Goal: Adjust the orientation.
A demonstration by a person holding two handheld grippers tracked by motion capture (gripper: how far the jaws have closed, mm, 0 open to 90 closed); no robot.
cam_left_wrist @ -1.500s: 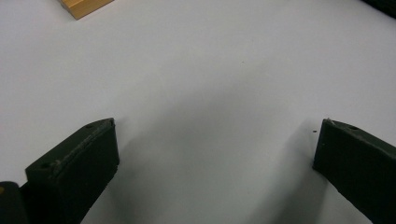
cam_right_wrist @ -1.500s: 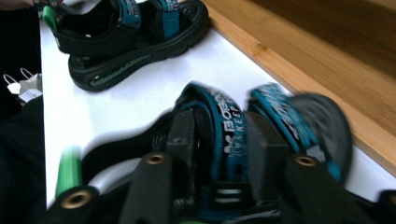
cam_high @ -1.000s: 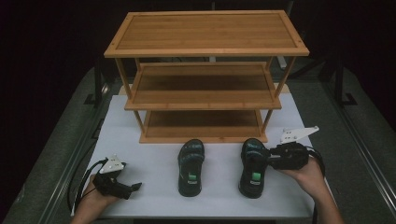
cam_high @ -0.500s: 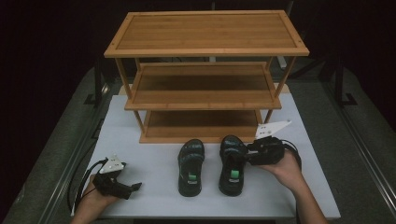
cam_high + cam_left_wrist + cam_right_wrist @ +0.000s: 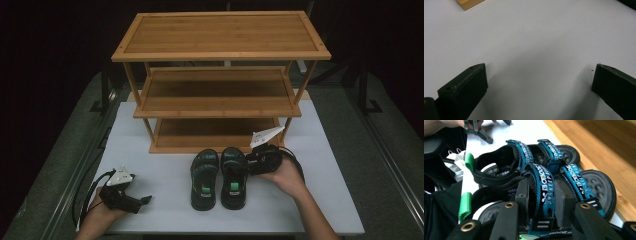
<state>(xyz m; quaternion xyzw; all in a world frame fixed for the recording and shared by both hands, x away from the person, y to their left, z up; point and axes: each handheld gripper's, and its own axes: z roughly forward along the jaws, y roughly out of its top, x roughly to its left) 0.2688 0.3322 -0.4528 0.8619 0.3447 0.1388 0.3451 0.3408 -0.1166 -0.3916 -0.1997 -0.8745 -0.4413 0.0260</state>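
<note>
In the high view, the person's right hand [image 5: 286,172] is reaching in from the lower right with the forearm slanting up and leftward, and the right gripper [image 5: 252,162] is pointing left, level with the bench [image 5: 160,150]. It is gripping the right sandal [image 5: 233,176] at its outer side. That sandal is lying flat, its long axis running away from the person, toe pointing at the bamboo shoe rack [image 5: 220,80] and heel toward the near edge. The left sandal [image 5: 204,178] is lying just beside it, parallel and pointing the same way; both are sitting in front of the rack's lowest shelf. The left hand [image 5: 100,212] is resting at the near left corner, its left gripper [image 5: 145,200] pointing right, well apart from the sandals.

In the left gripper view, the two black jaws are standing wide apart with bare bench [image 5: 529,45] between them.

In the right gripper view, the jaws are pinching narrowly on a teal strap [image 5: 546,192] of the nearer sandal, with the other sandal lying close behind it and the rack's wood running along the right.
</note>
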